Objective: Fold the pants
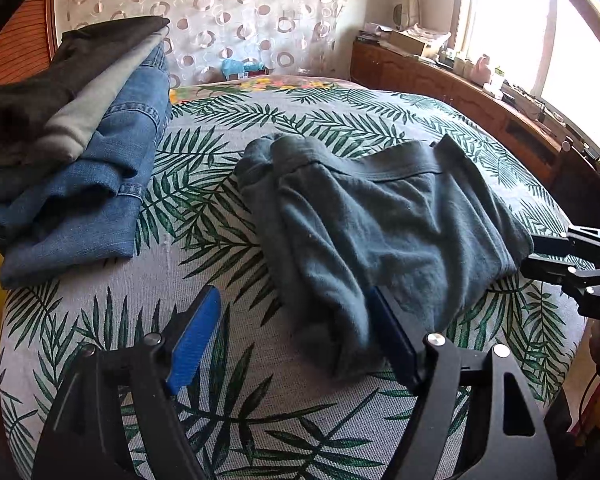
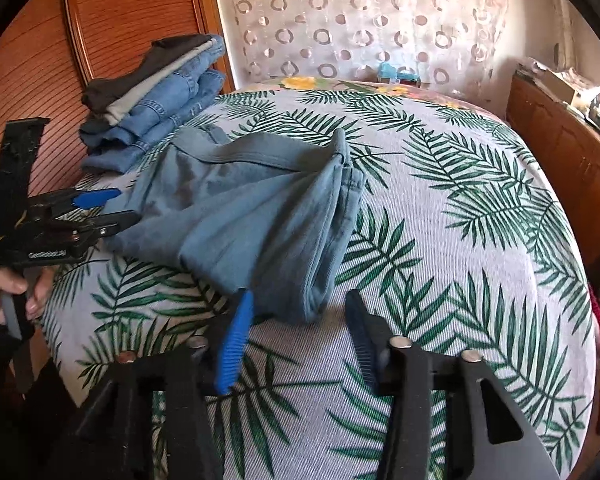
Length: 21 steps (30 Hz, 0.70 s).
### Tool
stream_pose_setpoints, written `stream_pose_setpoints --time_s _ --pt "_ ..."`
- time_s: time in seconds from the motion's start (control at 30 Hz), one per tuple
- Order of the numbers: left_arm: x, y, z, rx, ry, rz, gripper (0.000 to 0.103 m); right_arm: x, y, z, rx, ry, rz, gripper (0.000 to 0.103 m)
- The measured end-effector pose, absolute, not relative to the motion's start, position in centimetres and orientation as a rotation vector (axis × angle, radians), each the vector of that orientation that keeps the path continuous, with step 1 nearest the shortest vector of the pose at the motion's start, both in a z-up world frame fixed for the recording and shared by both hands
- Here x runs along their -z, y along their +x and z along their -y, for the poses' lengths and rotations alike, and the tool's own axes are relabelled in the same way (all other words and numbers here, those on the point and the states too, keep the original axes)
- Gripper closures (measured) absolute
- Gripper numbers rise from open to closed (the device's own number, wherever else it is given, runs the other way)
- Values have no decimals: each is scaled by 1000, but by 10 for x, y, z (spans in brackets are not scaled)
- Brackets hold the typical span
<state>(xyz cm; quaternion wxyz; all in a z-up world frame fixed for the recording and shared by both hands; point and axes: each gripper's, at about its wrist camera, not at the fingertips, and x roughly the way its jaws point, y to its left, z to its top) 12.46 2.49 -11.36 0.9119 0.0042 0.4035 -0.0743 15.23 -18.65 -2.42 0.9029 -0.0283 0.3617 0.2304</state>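
The dresser [image 1: 460,92] clutter is too small to make out, and the clothes pile [image 1: 72,152] runs off-frame.

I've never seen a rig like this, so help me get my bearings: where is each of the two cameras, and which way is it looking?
Left wrist: sits on the left gripper, looks along its open fingers at the blue-grey pants; the right gripper enters at the right edge.
Right wrist: sits on the right gripper, faces the same pants; the left gripper and a hand show on the left.
Shared: pants, leaf-print bedspread, folded clothes stack.
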Motion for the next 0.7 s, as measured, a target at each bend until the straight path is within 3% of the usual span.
stream_pose_setpoints --time_s 0.07,0.13,0.23,0.4,0.7 --pt "114 124 -25 153 10 -832 26 25 151 187 -481 -70 -743 80" --pt "114 124 -25 153 9 -831 26 24 152 189 -488 -78 -742 90" --pt "114 124 -25 153 9 -831 26 20 149 196 -487 -60 -713 97" --pt "114 124 -25 153 9 -831 26 11 138 212 -401 -55 -647 100" --pt "110 121 -25 148 14 -831 26 30 140 209 -420 -58 -710 100"
